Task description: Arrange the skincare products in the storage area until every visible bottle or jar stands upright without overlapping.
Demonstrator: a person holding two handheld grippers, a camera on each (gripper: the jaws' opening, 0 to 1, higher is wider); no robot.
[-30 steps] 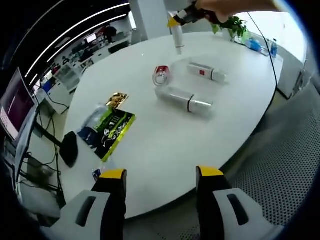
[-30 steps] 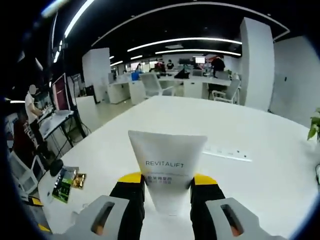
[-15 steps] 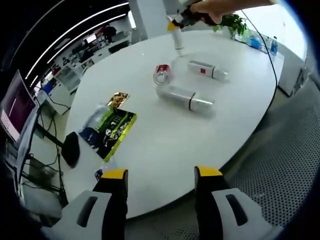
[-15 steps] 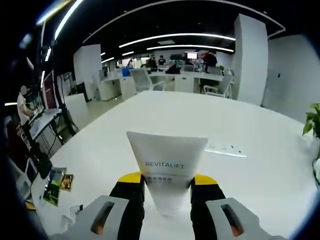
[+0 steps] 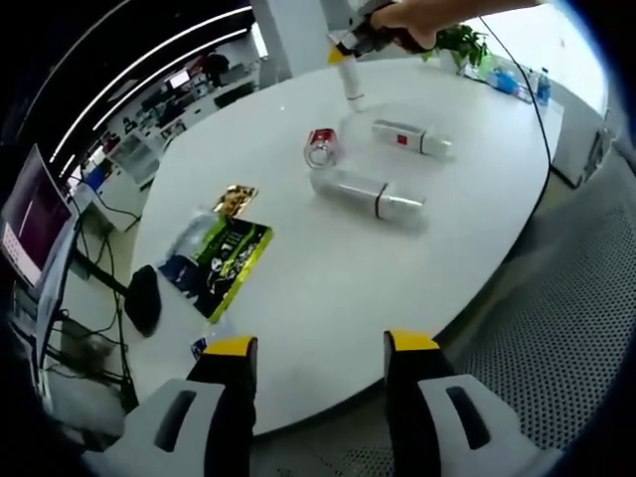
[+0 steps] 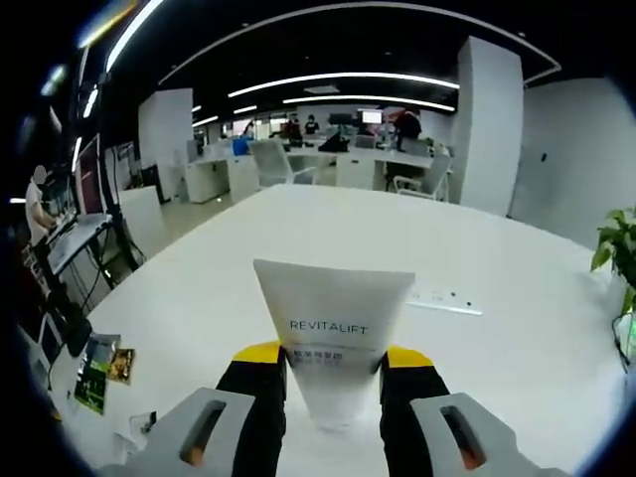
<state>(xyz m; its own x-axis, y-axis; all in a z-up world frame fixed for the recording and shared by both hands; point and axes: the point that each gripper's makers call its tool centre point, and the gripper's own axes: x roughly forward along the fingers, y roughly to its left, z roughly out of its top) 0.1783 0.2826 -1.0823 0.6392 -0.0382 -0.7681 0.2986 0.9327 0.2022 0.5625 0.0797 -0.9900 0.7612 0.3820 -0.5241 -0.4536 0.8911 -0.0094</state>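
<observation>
In the right gripper view my right gripper (image 6: 333, 366) is shut on a white tube printed REVITALIFT (image 6: 333, 323), its flat crimped end up. The left gripper view shows a hand holding that right gripper (image 5: 345, 49) at the table's far side, the tube (image 5: 352, 85) hanging cap-down over the tabletop. Three products lie on their sides nearby: a red jar (image 5: 321, 147), a long white bottle (image 5: 366, 193) and a white tube with a red label (image 5: 409, 137). My left gripper (image 5: 318, 350) stands open and holds nothing, off the table's near edge.
The round white table (image 5: 328, 268) carries a green snack packet (image 5: 224, 253), a gold packet (image 5: 232, 199) and a black object (image 5: 142, 298) at its left edge. A white strip (image 6: 444, 300) lies on the table ahead. A potted plant (image 6: 616, 248) stands at the right; office desks lie behind.
The right gripper with the tube has drifted slightly up and left in the left gripper view. The right gripper view has swung a little. The lying products have not moved.
</observation>
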